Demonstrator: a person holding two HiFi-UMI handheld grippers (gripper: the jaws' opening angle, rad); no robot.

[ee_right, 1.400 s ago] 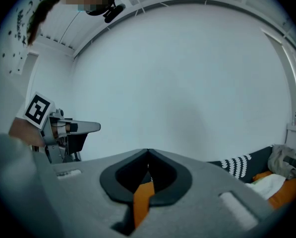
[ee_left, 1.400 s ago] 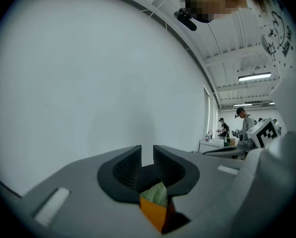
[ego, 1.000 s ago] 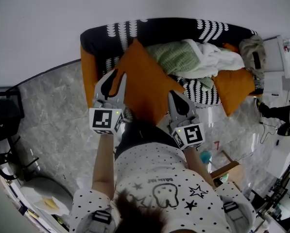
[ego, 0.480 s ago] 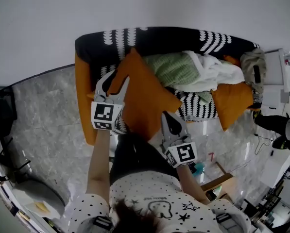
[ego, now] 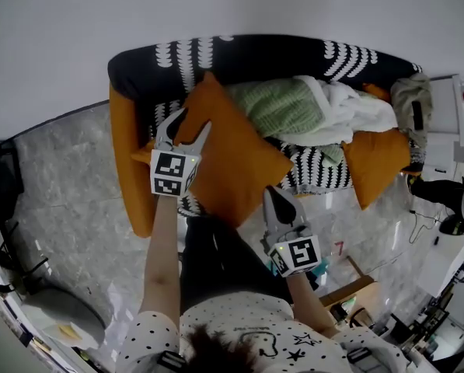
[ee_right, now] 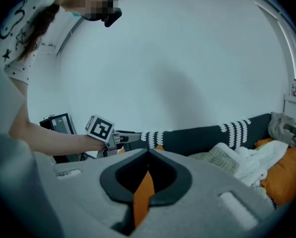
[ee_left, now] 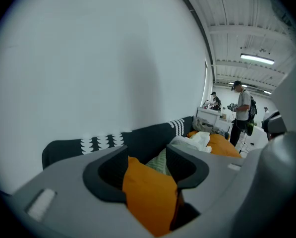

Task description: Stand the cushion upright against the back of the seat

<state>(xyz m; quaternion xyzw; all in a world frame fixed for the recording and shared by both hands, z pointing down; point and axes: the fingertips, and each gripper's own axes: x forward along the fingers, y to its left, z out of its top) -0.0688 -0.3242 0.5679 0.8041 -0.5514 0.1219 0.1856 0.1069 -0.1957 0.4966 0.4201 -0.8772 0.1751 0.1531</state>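
Two grippers meet one orange cushion (ego: 235,158) on the sofa (ego: 247,53). On the left gripper (ego: 191,123) the jaws are opening and already wide. The cushion's upper edge stands loosely between them, with a gap beside one pad. The right gripper (ego: 272,194) is pinched tight on a thin fold of the cushion's near edge. Ahead of both sets of jaws the cushion leans tilted, its far corner up against the dark patterned backrest. A green blanket (ego: 277,106) lies beyond and to the right of the right gripper.
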